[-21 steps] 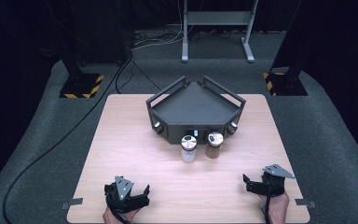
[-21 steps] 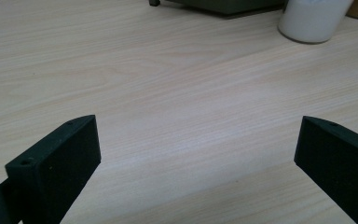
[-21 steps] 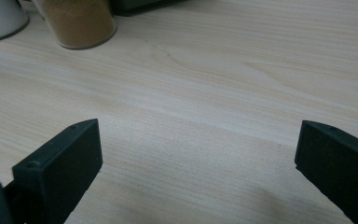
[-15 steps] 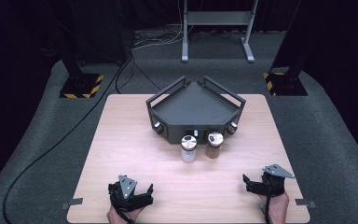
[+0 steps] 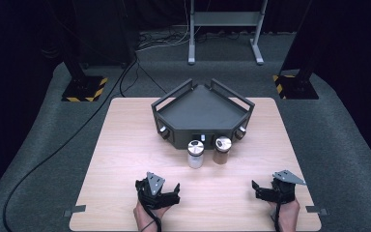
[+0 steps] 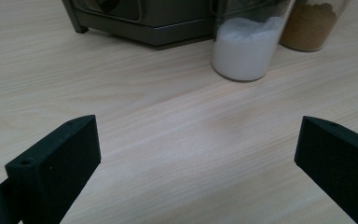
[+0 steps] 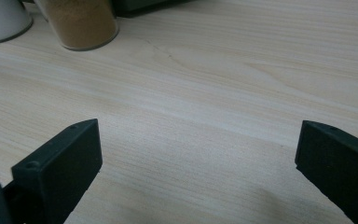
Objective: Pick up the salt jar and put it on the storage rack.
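Reaching with both jaws spread and empty, the left gripper (image 5: 157, 194) and right gripper (image 5: 272, 189) face two jars, white (image 5: 195, 153) and brown (image 5: 222, 150), touching a rack (image 5: 203, 108); a sideways nudge could topple either.

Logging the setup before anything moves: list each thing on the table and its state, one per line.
White-powder jar: upright, lid on, untouched.
Brown-powder jar: upright, lid on, beside the white one.
Dark rack: top empty, jars standing in front.
Left gripper: open, empty.
Right gripper: open, empty.
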